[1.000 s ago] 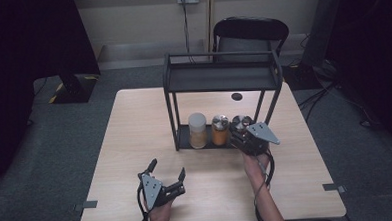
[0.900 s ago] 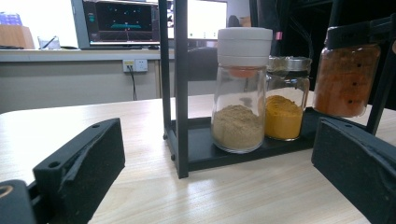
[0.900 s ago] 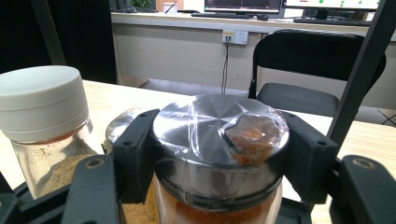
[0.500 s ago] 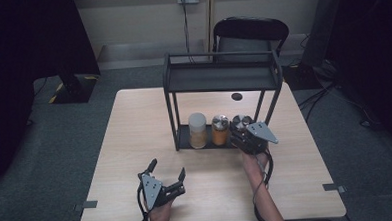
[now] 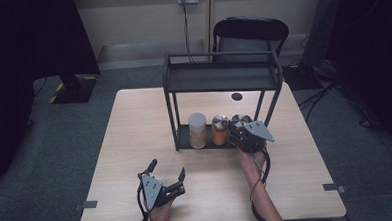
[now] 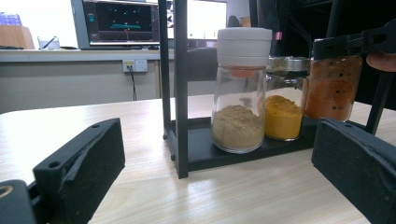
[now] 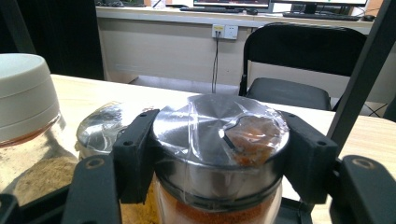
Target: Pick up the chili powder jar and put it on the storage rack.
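Three spice jars stand in a row on the lower shelf of a black rack [image 5: 222,77]. A white-lidded jar of tan powder [image 5: 197,130] [image 6: 240,93] is at the left and a yellow-powder jar [image 5: 219,131] [image 6: 282,112] in the middle. At the right is a silver-lidded jar of red-orange spice [image 5: 239,120] [image 7: 219,135] [image 6: 334,86]. My right gripper [image 5: 242,127] [image 7: 219,154] is shut on that jar's lid, one jaw on each side. I cannot tell whether the jar rests on the shelf. My left gripper [image 5: 167,168] [image 6: 217,186] lies open on the table in front of the rack, with nothing between its jaws.
The wooden table [image 5: 134,123] has bare room left of the rack and along the front. A small dark disc [image 5: 237,96] lies behind the rack. A black chair [image 5: 250,30] stands at the far side. The rack's upright posts [image 6: 180,84] frame the shelf opening.
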A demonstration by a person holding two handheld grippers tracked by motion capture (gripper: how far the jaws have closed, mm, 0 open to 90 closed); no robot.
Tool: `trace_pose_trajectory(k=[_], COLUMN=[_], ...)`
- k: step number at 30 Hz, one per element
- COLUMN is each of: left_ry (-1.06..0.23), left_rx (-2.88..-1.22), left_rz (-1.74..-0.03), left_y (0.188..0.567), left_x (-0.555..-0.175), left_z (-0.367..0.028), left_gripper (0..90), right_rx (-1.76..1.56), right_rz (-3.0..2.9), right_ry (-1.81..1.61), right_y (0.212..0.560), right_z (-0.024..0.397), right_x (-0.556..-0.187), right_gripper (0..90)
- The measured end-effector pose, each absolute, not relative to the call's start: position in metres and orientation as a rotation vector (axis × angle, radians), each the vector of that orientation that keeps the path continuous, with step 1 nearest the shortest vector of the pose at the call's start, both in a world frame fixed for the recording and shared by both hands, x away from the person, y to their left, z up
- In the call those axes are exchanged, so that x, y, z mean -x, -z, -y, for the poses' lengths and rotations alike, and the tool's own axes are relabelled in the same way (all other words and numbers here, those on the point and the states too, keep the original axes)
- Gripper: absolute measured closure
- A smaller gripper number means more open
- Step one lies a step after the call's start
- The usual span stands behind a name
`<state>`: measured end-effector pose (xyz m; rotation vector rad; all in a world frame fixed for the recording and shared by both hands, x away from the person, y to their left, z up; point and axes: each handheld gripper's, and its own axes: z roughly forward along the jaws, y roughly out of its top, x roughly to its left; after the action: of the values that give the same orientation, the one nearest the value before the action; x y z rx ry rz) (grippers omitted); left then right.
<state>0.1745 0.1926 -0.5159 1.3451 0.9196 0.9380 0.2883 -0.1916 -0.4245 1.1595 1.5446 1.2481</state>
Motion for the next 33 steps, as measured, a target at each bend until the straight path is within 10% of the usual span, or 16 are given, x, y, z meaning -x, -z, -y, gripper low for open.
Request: trace_pose_trajectory(k=[33], left_ry=[-0.936], left_rx=[-1.346], left_rz=[-0.918], left_y=[0.516], left_x=[-0.175], left_z=[-0.193], left_gripper=[2.0], right_rx=[-1.203], right_rz=[-1.516], right_ry=[-1.223], right_y=[0.437], right_z=[0.187], right_x=[-0.294], right_gripper=[34.9])
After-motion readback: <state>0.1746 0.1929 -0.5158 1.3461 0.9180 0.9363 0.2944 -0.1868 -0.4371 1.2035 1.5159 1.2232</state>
